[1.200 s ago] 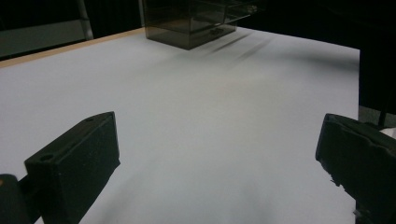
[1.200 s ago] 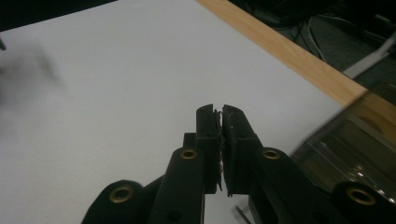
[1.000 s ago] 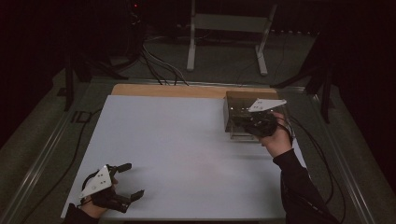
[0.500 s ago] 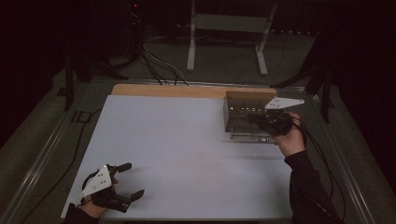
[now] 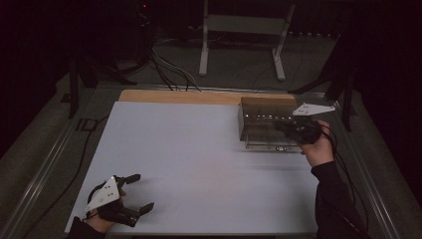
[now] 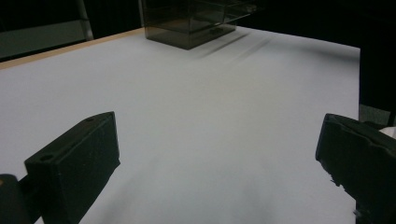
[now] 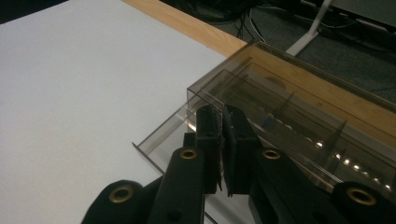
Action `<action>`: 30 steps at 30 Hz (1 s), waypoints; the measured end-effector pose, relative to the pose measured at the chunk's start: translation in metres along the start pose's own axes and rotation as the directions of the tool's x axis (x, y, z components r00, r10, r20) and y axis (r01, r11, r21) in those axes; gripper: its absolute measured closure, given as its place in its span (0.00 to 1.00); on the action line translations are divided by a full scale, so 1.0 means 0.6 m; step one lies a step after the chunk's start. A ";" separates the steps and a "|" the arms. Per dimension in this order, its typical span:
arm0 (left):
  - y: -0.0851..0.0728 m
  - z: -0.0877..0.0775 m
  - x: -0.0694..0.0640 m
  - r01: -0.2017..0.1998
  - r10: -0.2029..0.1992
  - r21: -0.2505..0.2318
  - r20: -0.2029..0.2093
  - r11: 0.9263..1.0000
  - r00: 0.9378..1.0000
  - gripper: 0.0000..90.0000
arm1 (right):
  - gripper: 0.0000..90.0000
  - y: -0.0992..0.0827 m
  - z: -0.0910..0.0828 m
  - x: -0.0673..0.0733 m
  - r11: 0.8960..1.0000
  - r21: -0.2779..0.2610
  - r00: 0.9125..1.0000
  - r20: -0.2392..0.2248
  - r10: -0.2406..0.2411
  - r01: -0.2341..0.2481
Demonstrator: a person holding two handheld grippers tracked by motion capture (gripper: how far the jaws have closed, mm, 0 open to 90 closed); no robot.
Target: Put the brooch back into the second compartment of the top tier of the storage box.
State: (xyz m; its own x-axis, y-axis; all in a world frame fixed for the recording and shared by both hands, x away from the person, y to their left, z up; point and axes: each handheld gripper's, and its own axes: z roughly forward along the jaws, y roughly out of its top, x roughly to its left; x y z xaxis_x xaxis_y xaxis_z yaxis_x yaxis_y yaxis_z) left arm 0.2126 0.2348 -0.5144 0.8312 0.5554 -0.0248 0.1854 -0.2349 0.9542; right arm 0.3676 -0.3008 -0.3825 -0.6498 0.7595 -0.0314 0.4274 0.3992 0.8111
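Observation:
A smoky see-through box (image 5: 266, 115) stands at the far right of the white table (image 5: 199, 149). Its shallow drawer (image 5: 268, 146) sticks out toward me. My right gripper (image 5: 281, 127) hovers over the drawer at the box's front right, its jaws pressed together. In the right gripper view the shut jaws (image 7: 222, 116) point at the box's corner (image 7: 303, 93), above the clear drawer tray (image 7: 161, 140), with nothing visible between them. My left gripper (image 5: 143, 191) rests at the near left corner, jaws wide apart (image 6: 219, 154) and empty, facing the distant box (image 6: 187, 23).
A bare wooden strip (image 5: 174, 96) runs along the table's far edge. Behind it on the dark floor stand a metal frame (image 5: 239, 30) and loose cables (image 5: 169, 64). A cable (image 5: 348, 169) trails from the right gripper along the table's right side.
My right gripper has slid to the right along the box's front, from over its middle to its right end. The left gripper has stayed put.

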 end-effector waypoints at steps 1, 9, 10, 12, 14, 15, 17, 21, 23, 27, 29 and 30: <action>0.000 0.000 0.000 0.002 -0.002 -0.002 0.000 1.000 1.000 0.01 | 0.96 -0.001 0.000 -0.002 1.000 0.001 1.000 0.003 0.003 -0.003; 0.000 -0.001 0.000 -0.003 0.003 0.000 0.002 1.000 1.000 0.01 | 0.96 -0.011 0.002 -0.015 1.000 0.015 0.999 0.022 0.025 -0.026; 0.000 0.000 0.000 -0.004 0.004 0.000 0.002 1.000 1.000 0.01 | 0.96 -0.012 0.003 -0.017 0.999 0.016 0.999 0.024 0.028 -0.028; 0.000 -0.001 0.000 0.000 0.000 -0.002 0.000 1.000 1.000 0.01 | 0.96 -0.014 0.005 -0.020 0.999 0.019 0.999 0.029 0.032 -0.032; 0.000 -0.001 0.000 -0.003 0.003 0.000 0.000 1.000 1.000 0.01 | 0.96 -0.017 0.007 -0.024 0.999 0.022 0.999 0.030 0.040 -0.041; 0.000 -0.001 0.000 -0.004 0.004 0.000 0.002 1.000 1.000 0.01 | 0.96 -0.019 0.009 -0.026 0.999 0.024 0.999 0.031 0.043 -0.043; 0.000 0.000 0.000 0.000 0.000 -0.001 0.000 1.000 1.000 0.01 | 0.96 -0.023 0.012 -0.030 0.998 0.031 0.998 0.035 0.051 -0.052; 0.000 0.000 0.000 -0.003 0.003 0.002 0.002 1.000 1.000 0.01 | 0.96 -0.033 0.021 -0.035 0.997 0.040 0.997 0.032 0.068 -0.069; 0.000 0.000 0.000 0.001 -0.001 -0.001 0.000 1.000 1.000 0.01 | 0.96 -0.038 0.025 -0.037 0.996 0.046 0.997 0.031 0.075 -0.076; -0.001 0.000 -0.001 -0.003 0.003 0.002 0.002 1.000 1.000 0.01 | 0.96 -0.047 0.031 -0.041 0.994 0.053 0.996 0.029 0.090 -0.091; 0.000 0.000 0.000 0.000 0.000 0.001 0.000 1.000 1.000 0.01 | 0.96 -0.049 0.033 -0.041 0.994 0.058 0.996 0.031 0.087 -0.089; 0.000 0.000 0.000 0.002 -0.002 0.000 0.000 1.000 1.000 0.01 | 0.96 -0.053 0.035 -0.043 0.994 0.061 0.995 0.028 0.094 -0.095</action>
State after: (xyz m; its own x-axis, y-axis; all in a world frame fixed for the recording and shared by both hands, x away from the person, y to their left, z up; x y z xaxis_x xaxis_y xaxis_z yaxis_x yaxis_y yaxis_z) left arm 0.2126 0.2348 -0.5146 0.8307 0.5561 -0.0272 0.1877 -0.2339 0.9540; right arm 0.3840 -0.3224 -0.4201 -0.5888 0.8078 0.0280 0.5250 0.3558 0.7731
